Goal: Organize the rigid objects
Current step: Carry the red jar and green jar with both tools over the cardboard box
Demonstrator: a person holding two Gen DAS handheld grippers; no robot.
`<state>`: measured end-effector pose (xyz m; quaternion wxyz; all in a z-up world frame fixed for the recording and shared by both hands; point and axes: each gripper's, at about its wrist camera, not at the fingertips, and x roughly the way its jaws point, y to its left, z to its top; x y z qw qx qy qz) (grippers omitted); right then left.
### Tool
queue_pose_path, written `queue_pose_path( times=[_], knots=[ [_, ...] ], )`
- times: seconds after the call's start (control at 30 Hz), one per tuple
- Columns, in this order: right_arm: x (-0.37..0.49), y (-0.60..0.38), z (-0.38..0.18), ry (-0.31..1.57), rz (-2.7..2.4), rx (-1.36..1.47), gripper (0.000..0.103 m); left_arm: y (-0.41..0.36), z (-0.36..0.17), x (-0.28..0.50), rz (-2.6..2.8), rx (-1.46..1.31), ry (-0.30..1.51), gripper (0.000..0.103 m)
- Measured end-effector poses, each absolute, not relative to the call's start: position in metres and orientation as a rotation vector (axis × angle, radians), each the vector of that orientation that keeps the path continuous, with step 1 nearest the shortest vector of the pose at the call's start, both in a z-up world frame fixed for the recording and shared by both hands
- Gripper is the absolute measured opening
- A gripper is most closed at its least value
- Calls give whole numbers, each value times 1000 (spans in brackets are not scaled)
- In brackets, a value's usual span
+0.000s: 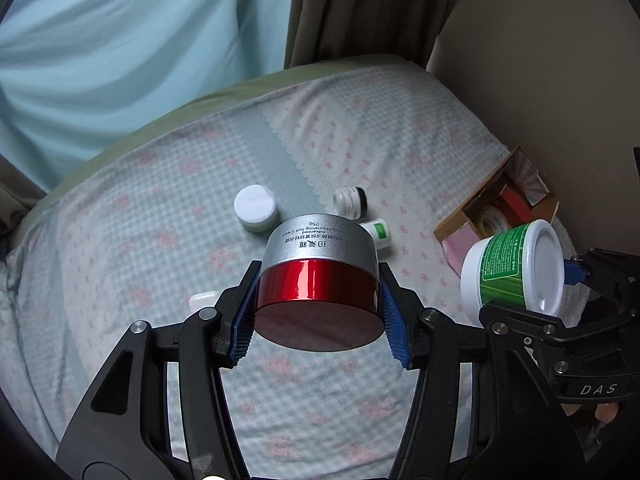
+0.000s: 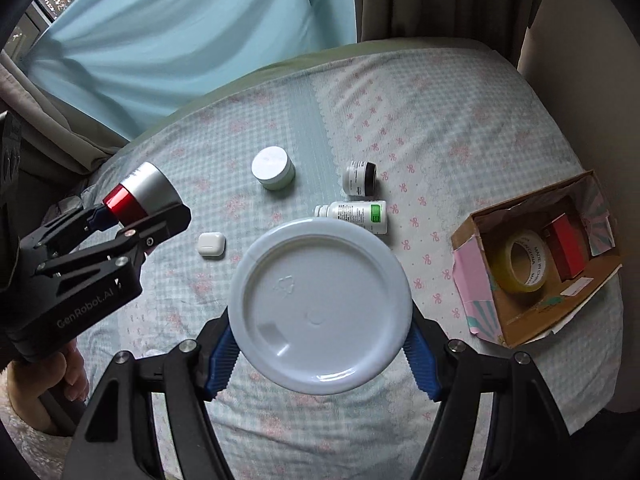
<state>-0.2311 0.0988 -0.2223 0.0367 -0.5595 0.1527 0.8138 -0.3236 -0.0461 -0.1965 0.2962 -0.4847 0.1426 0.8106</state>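
Note:
My left gripper is shut on a red and silver cream jar, held above the bed; it also shows in the right wrist view. My right gripper is shut on a white tub with a green label, its round white end toward the camera; the tub shows at the right of the left wrist view. On the bed lie a white-lidded jar, a small black-capped jar, a small white bottle on its side and a white earbud case.
An open cardboard box lies on the bed at the right, holding a roll of tape and a red box. Curtains hang behind the bed. A wall stands at the right.

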Motion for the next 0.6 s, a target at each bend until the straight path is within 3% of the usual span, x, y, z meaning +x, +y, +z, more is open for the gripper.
queue_pose_path(
  times=[0.3,0.6],
  knots=[
    [-181,179,-187,433,2615,-1697,67,19,-153,-249,2239,-1252,336,51],
    [-153,306,-192,359,2618,-1745,67,123,-159,-185,2282,-1316,218,51]
  ],
)
